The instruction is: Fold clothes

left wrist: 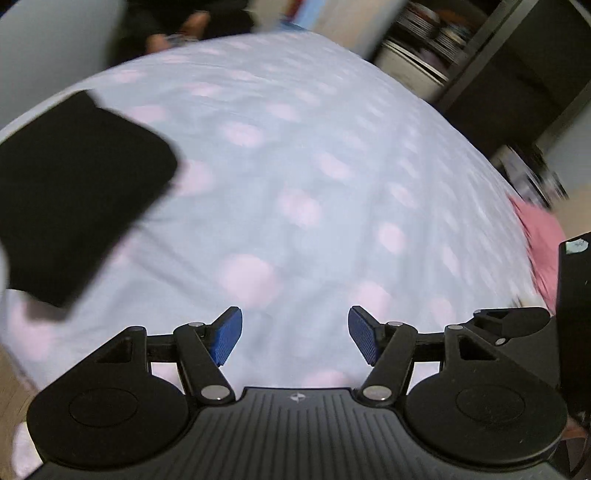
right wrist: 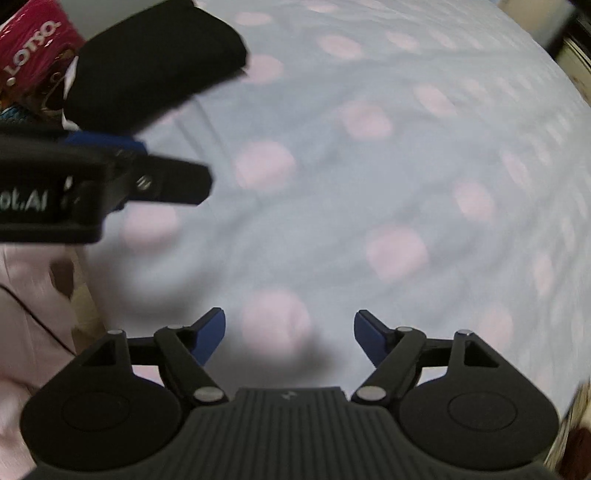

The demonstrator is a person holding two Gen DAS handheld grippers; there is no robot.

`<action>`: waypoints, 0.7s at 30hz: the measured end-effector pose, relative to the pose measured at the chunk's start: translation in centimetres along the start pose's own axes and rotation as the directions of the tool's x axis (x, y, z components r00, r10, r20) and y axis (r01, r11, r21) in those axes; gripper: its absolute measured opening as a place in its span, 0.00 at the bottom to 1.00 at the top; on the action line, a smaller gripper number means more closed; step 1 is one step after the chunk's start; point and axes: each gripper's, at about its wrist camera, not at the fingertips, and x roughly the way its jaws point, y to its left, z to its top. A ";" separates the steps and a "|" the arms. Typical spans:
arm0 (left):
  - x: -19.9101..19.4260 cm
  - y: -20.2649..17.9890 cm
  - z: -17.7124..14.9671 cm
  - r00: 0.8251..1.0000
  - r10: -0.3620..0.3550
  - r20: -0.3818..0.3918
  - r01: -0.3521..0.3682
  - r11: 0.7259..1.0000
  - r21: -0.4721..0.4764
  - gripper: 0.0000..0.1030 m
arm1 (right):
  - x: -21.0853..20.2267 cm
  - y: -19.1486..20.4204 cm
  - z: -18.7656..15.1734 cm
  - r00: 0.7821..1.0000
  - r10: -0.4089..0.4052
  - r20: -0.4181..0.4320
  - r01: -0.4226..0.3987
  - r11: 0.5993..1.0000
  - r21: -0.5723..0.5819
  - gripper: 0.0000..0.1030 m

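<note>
Above the dotted bedsheet (left wrist: 295, 166), both grippers (left (left wrist: 294, 334), right (right wrist: 289, 334)) spread apart, folded black garment (left wrist: 74, 192) nearby

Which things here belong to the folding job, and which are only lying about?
For the job: folded black garment, pink garment, left gripper and right gripper, both open.
Lying about: dotted bedsheet, red printed item, stacked dishes.

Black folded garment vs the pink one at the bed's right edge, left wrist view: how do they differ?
The black garment is a neat folded rectangle with squared edges; the pink garment looks bunched and unfolded, though blur limits detail. The black one lies fully on the dotted sheet at far left; the pink one sits at the right edge, partly hidden behind the other gripper's body. Shared: neither is held, since both grippers are open.
</note>
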 end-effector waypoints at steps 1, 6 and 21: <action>0.0 -1.5 -0.4 1.000 -0.013 0.006 0.012 0.999 0.044 0.60 | -0.5 -0.6 -1.6 1.000 -0.009 0.009 0.009 1.000 0.021 0.77; 0.5 -7.7 -3.3 0.997 -0.061 0.053 0.047 0.972 0.231 0.65 | -3.5 -3.1 -9.6 0.989 -0.087 0.121 0.069 0.986 0.152 0.79; 1.8 -16.5 -14.0 0.982 -0.151 0.116 0.073 0.861 0.504 0.73 | -6.9 -1.6 -24.5 0.821 -0.510 0.258 0.280 0.753 0.595 0.88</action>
